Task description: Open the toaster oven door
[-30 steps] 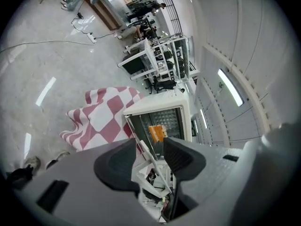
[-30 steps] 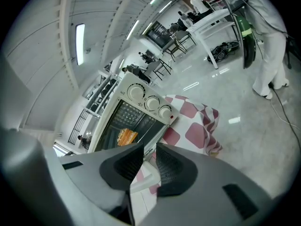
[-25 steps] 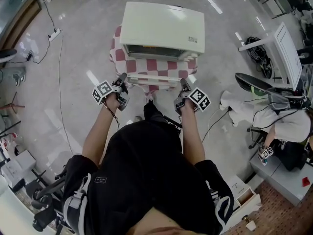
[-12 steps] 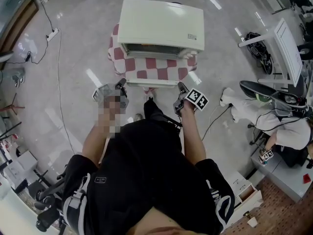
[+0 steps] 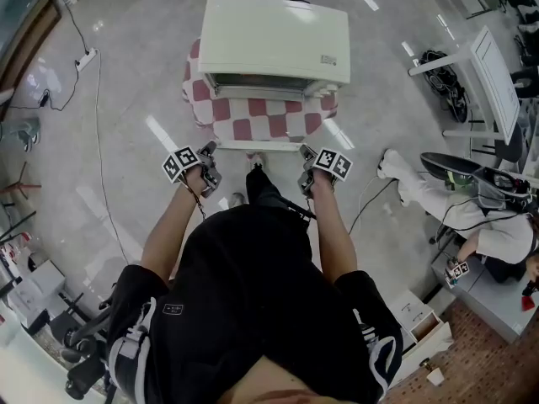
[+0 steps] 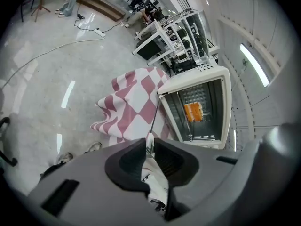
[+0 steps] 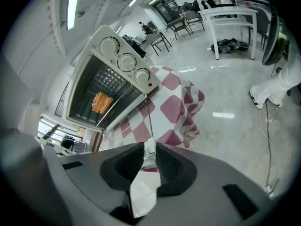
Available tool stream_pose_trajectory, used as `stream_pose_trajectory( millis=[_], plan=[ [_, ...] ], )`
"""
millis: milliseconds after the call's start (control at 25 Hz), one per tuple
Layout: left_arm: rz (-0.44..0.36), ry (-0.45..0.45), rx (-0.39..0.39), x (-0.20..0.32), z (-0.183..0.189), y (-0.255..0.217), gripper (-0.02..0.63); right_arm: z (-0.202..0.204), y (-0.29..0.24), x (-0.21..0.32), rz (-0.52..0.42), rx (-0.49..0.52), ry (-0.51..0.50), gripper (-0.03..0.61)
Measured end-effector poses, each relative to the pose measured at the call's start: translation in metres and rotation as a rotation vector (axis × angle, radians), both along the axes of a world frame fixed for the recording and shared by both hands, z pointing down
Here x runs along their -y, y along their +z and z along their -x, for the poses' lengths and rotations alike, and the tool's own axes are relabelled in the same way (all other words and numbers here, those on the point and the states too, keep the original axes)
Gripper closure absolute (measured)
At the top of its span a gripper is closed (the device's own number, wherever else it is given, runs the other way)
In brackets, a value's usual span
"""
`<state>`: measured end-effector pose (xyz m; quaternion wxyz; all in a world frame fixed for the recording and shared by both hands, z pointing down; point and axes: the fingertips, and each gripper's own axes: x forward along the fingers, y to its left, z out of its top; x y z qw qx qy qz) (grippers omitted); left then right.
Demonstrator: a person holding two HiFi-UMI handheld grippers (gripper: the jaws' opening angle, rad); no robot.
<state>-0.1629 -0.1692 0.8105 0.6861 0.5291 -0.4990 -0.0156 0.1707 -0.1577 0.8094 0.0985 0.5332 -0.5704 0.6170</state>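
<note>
Head view: toaster oven (image 5: 274, 36) sits on a stand draped with a red-and-white checkered cloth (image 5: 195, 91), straight ahead of the person.

- The door (image 5: 261, 123) is swung down and out toward the person, lying about level. The cloth's checks show through its glass.
- The white handle (image 5: 257, 146) runs along the door's near edge.
- Left gripper (image 5: 207, 151) is at the handle's left end and right gripper (image 5: 305, 154) at its right end.

Left gripper view: the pads are pinched on the white end of the handle, and the door's thin edge runs away from them to the oven mouth. The cavity is exposed, with an orange item (image 6: 194, 111) on the rack.

Right gripper view: same picture from the other side. The pads are clamped on the handle's end. The three knobs (image 7: 127, 62) and the open cavity sit beyond.

Progress, as I judge it:
- Opening looks done, or all but done. The door is clear of the cavity and appears near the bottom of its swing.
- I cannot tell whether it is resting on its hinge stops or is held up by the two grips.
- Left to do: confirm the door stays down on its own, then release both ends of the handle and draw back.
- Risk: if the grips let go before the door has settled, it may drop or spring back.
</note>
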Motion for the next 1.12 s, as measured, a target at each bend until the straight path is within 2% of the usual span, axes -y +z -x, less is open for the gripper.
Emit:
stream_pose_trajectory(
  millis=[360,840,1040,1120],
  plan=[
    [0.048,0.045,0.065,-0.006,0.001,0.027,0.548,0.002,0.027,-0.005,0.068,-0.021,-0.053,0.483],
    [0.054,0.058,0.095,-0.008,0.001,0.040,0.540,0.003,0.039,-0.007,0.077,-0.028,-0.079,0.480],
    [0.049,0.107,0.137,-0.006,0.001,0.038,0.523,0.002,0.037,-0.005,0.064,-0.045,-0.084,0.474],
    [0.057,0.104,0.154,-0.009,0.005,0.038,0.501,0.002,0.034,-0.006,0.062,-0.045,-0.084,0.418]
  ],
)
